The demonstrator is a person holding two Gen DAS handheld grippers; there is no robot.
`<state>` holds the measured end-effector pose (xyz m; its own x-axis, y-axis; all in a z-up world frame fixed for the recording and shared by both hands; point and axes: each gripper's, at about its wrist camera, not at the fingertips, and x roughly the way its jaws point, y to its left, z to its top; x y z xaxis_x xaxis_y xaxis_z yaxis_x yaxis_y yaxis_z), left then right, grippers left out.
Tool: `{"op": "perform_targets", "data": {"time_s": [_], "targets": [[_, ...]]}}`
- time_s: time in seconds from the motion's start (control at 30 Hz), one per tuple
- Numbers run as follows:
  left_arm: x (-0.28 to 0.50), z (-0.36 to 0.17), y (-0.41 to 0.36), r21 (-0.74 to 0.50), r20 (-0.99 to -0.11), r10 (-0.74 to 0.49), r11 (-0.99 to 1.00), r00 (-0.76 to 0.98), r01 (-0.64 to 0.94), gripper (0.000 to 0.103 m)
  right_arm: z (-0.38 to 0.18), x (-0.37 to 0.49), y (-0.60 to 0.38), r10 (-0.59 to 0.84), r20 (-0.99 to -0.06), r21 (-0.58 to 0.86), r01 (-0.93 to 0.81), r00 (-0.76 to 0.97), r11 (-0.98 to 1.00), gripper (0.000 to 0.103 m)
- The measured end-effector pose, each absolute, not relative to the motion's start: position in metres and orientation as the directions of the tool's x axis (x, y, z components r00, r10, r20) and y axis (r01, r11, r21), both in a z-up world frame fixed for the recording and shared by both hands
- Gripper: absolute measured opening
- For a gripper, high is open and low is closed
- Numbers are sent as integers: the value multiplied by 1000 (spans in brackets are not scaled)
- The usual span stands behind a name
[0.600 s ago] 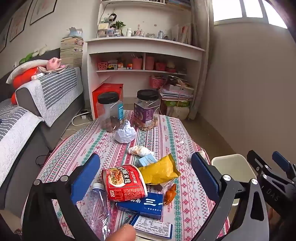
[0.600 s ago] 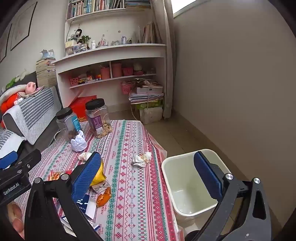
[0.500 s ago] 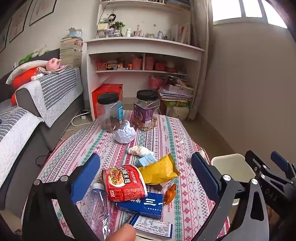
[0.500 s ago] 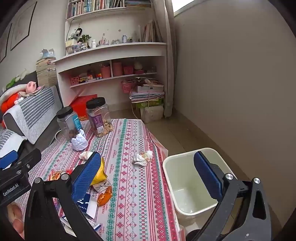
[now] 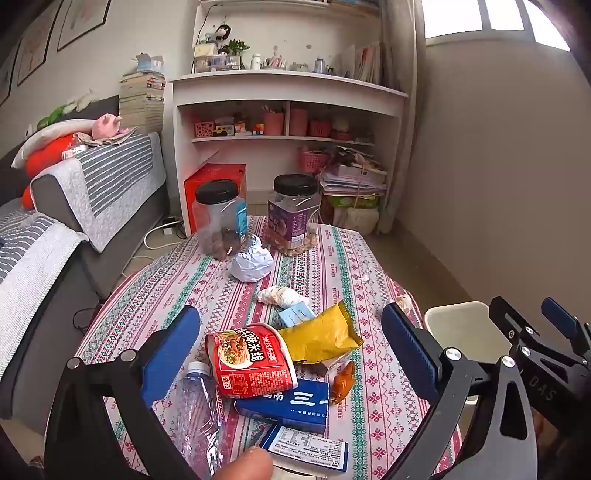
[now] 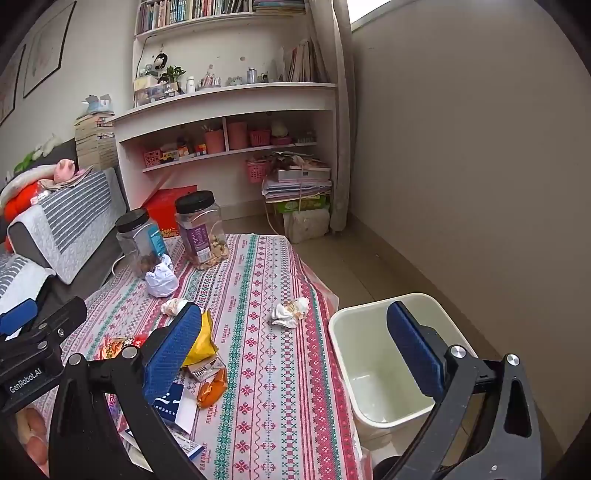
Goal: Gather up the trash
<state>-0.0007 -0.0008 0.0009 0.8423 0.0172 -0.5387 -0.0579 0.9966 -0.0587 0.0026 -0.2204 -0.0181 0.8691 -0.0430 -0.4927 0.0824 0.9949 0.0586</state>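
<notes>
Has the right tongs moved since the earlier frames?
Yes, slightly. In the right wrist view the trash bin and crumpled tissue sit a bit higher and further right than before, suggesting the right tongs eased down and leftward.

A white built-in shelf unit (image 5: pixel 288 88) fills the far wall, crowded with pink pots and books (titles too small to read). A grey sofa draped in striped quilted throws (image 5: pixel 92 192) lines the left side. Daylight enters a high window (image 5: pixel 476 16) above plain beige walls (image 6: pixel 461 147). Pale tiled floor (image 6: pixel 354 258).
</notes>
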Motion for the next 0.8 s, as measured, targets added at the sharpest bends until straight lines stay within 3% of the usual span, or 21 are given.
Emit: {"op": "perform_targets", "data": {"time_s": [0.8], "targets": [[2,-5,2,-53,-544,22,997,839,-61,96,-16,2,-218,-30,-508,59,70,861,996,96]]}}
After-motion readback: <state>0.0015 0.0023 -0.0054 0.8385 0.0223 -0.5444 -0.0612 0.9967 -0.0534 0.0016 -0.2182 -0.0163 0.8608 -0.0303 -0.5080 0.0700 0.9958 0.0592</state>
